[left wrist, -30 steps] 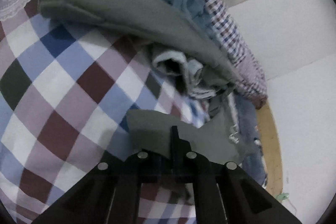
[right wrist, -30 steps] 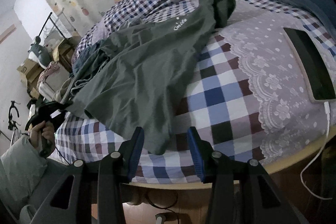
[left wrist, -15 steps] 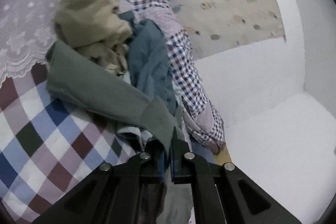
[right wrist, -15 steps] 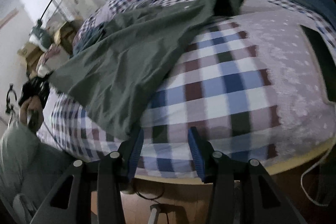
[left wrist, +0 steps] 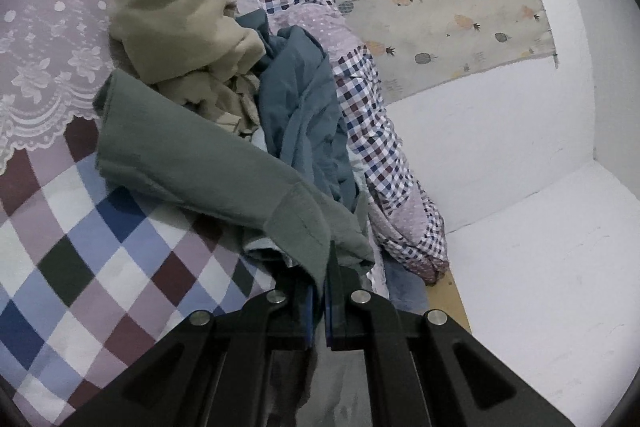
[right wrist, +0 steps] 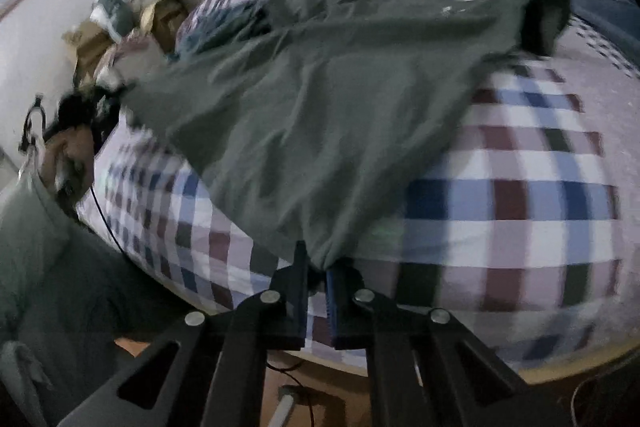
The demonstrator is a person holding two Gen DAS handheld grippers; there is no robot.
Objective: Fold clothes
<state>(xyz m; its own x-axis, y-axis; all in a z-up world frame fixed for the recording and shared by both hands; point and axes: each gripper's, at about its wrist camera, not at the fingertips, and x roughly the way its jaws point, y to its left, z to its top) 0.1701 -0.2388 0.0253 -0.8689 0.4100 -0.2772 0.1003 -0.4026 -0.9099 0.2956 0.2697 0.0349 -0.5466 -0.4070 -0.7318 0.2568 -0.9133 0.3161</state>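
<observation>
On the bed: grey-green shirt [right wrist: 320,131] spread over the checked bedspread [right wrist: 520,187] — one edge at each claw.
Left gripper [left wrist: 322,303]: clamped tight on the shirt's cuffed sleeve [left wrist: 296,227].
Right gripper [right wrist: 318,291]: pinched on the bunched hem, fabric rising straight from its tips.
Beyond the sleeve: tan garment [left wrist: 172,27], blue garment [left wrist: 304,107] — heaped just beside it.

Left wrist: close over bed [left wrist: 80,227], facing wall [left wrist: 520,227]. Right wrist: low at bed edge, facing across. Shared: green shirt [left wrist: 192,163] [right wrist: 320,107].
</observation>
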